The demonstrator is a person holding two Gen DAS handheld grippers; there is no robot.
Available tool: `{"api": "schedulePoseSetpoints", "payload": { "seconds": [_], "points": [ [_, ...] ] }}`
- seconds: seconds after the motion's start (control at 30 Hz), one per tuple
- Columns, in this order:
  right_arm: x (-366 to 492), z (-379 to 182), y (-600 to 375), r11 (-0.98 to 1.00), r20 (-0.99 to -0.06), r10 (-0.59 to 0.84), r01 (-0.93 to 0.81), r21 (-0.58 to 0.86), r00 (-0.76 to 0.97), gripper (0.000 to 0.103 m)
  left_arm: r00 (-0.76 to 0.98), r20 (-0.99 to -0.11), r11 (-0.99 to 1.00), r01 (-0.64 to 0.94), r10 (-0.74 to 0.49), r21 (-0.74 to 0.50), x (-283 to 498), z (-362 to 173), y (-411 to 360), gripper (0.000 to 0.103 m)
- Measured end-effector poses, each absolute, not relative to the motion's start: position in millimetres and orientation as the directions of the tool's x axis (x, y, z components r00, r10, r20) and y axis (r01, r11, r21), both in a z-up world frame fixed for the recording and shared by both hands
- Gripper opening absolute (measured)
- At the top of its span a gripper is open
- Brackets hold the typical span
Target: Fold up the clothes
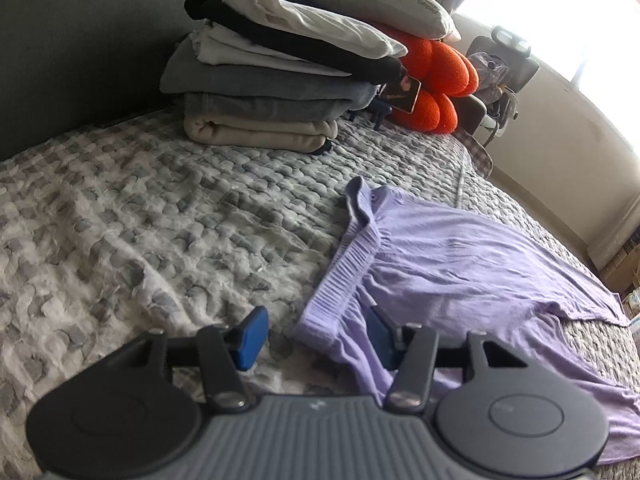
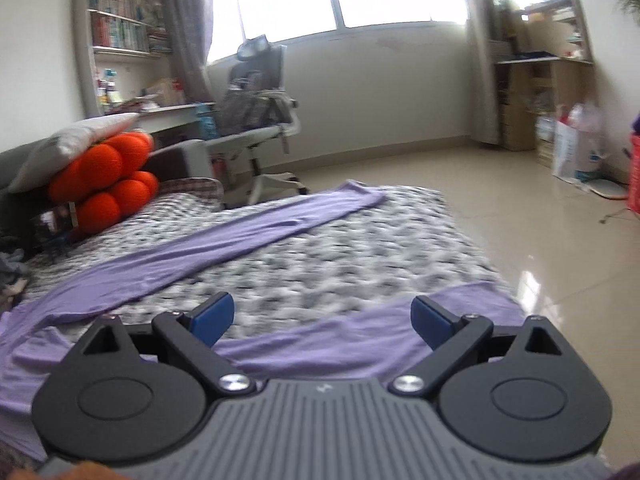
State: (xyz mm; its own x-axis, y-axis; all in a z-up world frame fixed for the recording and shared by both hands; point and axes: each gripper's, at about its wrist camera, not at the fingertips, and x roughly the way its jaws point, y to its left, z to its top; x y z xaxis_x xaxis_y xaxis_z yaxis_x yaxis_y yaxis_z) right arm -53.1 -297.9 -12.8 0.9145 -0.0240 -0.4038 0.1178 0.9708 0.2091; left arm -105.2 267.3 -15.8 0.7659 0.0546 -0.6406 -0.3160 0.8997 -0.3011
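Two blue-padded grippers, left (image 1: 316, 334) and right (image 2: 323, 320), hover with jaws spread wide, gripping nothing, over lilac ribbed-waistband trousers (image 1: 440, 256) spread flat on the grey-white quilted bedcover (image 1: 160, 208). Beyond lies a stack of folded garments (image 1: 264, 80).

Home bedroom, quilted bed (image 1: 160, 208) w/ folded clothes stack (image 1: 272, 92), bookshelf (image 2: 116, 20), desk chair (image 2: 260, 120), tiled floor (image 2: 520, 220)

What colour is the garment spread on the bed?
Light purple (lavender), plain, with a ribbed waistband. The garment shows best in the left wrist view.
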Motion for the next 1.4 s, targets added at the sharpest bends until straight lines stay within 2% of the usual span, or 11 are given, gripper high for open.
{"api": "schedulePoseSetpoints", "payload": {
  "seconds": [0.17, 0.47, 0.63, 0.83, 0.9, 0.97, 1.0, 1.4],
  "points": [
    [-45.9, -8.6, -300.7, 0.971, -0.403, -0.034, 0.126, 0.204, 0.915, 0.097, 0.760, -0.647, 0.913, -0.304, 0.060, -0.272, -108.8, -15.8, 267.7, 0.044],
    [-40.8, -15.7, -295.9, 0.971, -0.407, -0.005, 0.101, 0.215, 0.914, 0.097, 0.780, -0.622, 0.904, -0.309, 0.064, -0.294, -108.0, 1.9, 276.3, 0.044],
    [-39.6, -14.9, -295.4, 0.966, -0.398, 0.008, 0.096, 0.239, 0.917, 0.097, 0.773, -0.634, 0.905, -0.276, 0.010, -0.323, -107.0, 0.8, 269.9, 0.045],
    [-34.5, -11.9, -297.5, 0.963, -0.402, 0.020, 0.091, 0.254, 0.916, 0.097, 0.775, -0.632, 0.880, -0.314, 0.020, -0.356, -110.0, 0.6, 280.6, 0.046],
    [-32.0, -7.5, -297.6, 0.960, -0.395, 0.023, 0.090, 0.266, 0.918, 0.097, 0.783, -0.622, 0.875, -0.312, 0.016, -0.370, -108.5, 5.2, 282.7, 0.048],
    [-32.1, -4.3, -298.1, 0.958, -0.382, 0.033, 0.079, 0.274, 0.924, 0.097, 0.793, -0.608, 0.883, -0.307, 0.032, -0.354, -104.2, 13.9, 281.5, 0.058],
    [-30.9, -2.8, -296.5, 0.959, -0.379, 0.038, 0.074, 0.275, 0.925, 0.097, 0.797, -0.603, 0.885, -0.307, 0.038, -0.351, -101.3, 18.1, 282.0, 0.060],
    [-13.7, 8.9, -279.5, 0.974, -0.364, 0.049, 0.036, 0.225, 0.930, 0.097, 0.830, -0.553, 0.922, -0.269, 0.075, -0.278, -53.5, 66.0, 281.0, 0.075]
  ]
}}
